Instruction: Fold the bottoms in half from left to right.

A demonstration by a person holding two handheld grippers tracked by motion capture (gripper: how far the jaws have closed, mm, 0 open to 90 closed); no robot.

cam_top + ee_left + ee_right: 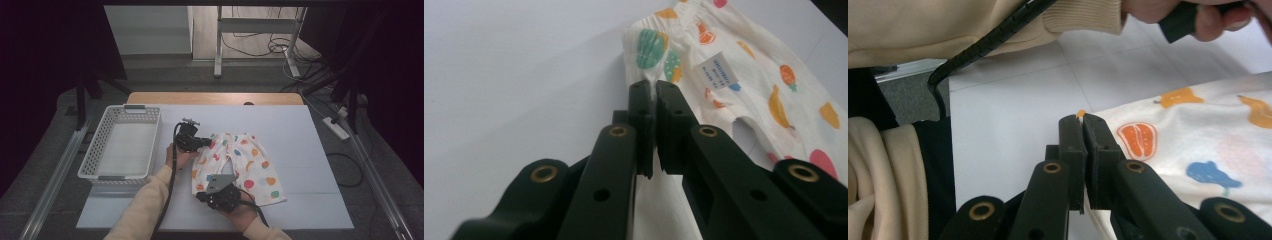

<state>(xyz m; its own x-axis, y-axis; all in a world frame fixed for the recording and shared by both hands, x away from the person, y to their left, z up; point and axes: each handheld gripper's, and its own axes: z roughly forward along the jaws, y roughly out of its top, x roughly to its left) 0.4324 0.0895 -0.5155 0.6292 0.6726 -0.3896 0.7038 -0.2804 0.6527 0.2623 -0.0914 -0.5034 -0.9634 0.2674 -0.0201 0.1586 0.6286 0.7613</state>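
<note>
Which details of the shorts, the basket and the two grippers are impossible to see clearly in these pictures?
- Label on the shorts, left gripper view: print too small and blurred to read.
- Cloth edge inside the left gripper: covered by the shut jaws.
- Cloth corner inside the right gripper: likewise covered.
- Basket floor, high view: too small to make out.
- Shorts' near hem, high view: partly behind the right gripper.

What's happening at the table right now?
A person is handling small cream shorts with a colourful fruit print, spread on the white table sheet. The left hand-held gripper is shut on a pinch of fabric at the waistband end, and the right hand-held gripper is shut on the cloth's edge at a leg hem. A white perforated plastic basket sits to the left, holding no clothing.
</note>
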